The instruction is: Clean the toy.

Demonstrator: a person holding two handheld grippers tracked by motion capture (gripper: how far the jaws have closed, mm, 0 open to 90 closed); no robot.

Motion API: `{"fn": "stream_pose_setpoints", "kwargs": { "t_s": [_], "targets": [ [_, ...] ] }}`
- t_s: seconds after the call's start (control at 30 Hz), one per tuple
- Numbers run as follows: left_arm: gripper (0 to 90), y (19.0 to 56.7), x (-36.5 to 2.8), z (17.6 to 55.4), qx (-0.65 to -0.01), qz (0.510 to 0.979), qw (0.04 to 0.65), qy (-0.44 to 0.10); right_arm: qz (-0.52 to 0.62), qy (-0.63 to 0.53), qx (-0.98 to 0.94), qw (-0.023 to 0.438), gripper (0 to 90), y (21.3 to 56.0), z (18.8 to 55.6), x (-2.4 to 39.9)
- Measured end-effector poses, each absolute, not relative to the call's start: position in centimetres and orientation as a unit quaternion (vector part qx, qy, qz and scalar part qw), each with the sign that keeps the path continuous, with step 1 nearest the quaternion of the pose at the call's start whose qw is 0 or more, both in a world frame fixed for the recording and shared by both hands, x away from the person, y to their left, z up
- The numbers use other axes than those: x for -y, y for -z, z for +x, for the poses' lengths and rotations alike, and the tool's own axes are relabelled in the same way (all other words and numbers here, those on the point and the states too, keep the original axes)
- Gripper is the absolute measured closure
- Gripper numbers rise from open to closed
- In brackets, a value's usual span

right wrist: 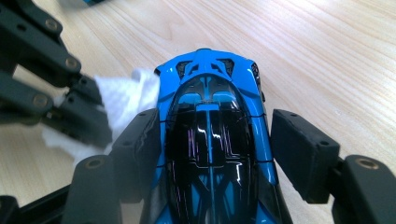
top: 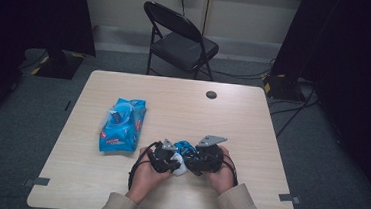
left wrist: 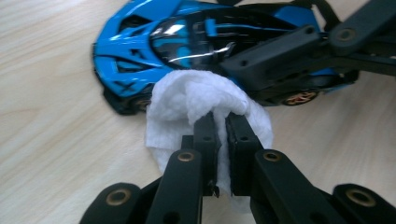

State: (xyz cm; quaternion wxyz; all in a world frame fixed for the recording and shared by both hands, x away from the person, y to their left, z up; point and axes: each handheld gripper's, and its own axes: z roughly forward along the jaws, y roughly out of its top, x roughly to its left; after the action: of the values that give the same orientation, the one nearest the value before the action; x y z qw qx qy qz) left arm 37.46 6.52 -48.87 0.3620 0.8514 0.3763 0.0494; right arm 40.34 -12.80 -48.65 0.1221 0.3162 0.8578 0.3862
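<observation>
Right now the left gripper (left wrist: 220, 122) pinches a white wipe (left wrist: 201, 100) against the blue toy car (right wrist: 212, 140) near the table's (top: 252, 120) front edge. The right gripper (right wrist: 212, 140) straddles the car, jaws apart; unclamped, it may skid under rubbing.

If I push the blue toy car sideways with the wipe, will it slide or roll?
The blue toy car sits on wheels, so it likely rolls lengthwise but resists sideways. Its glossy shell probably slips. The right gripper straddles it, which should steady it.
</observation>
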Motion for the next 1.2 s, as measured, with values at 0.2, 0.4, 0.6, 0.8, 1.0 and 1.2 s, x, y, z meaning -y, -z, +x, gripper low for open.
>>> {"fn": "stream_pose_setpoints", "kwargs": {
  "t_s": [0.2, 0.4, 0.6, 0.8, 1.0, 1.2],
  "targets": [
    [84.8, 48.8, -5.9, 37.2, -0.367, 0.858, 0.357, -0.051, 0.318, -0.386, -0.857, 0.121, 34.4, 48.6, 40.3, 12.8],
    [84.8, 48.8, -5.6, 36.9, -0.365, 0.858, 0.359, -0.048, 0.318, -0.387, -0.857, 0.121, 34.4, 48.6, 40.3, 12.8],
    [84.9, 48.8, -5.2, 36.6, -0.361, 0.859, 0.360, -0.047, 0.319, -0.387, -0.857, 0.120, 34.4, 48.7, 40.3, 12.8],
    [84.8, 48.9, -4.7, 36.1, -0.354, 0.859, 0.368, -0.038, 0.320, -0.386, -0.857, 0.120, 34.4, 48.6, 40.3, 12.8],
    [84.8, 48.9, -4.1, 35.8, -0.350, 0.861, 0.368, -0.033, 0.319, -0.386, -0.857, 0.121, 34.4, 48.7, 40.3, 12.8],
    [84.9, 48.9, -3.7, 35.5, -0.346, 0.862, 0.369, -0.032, 0.319, -0.386, -0.857, 0.122, 34.4, 48.6, 40.3, 12.8]
  ]
}}
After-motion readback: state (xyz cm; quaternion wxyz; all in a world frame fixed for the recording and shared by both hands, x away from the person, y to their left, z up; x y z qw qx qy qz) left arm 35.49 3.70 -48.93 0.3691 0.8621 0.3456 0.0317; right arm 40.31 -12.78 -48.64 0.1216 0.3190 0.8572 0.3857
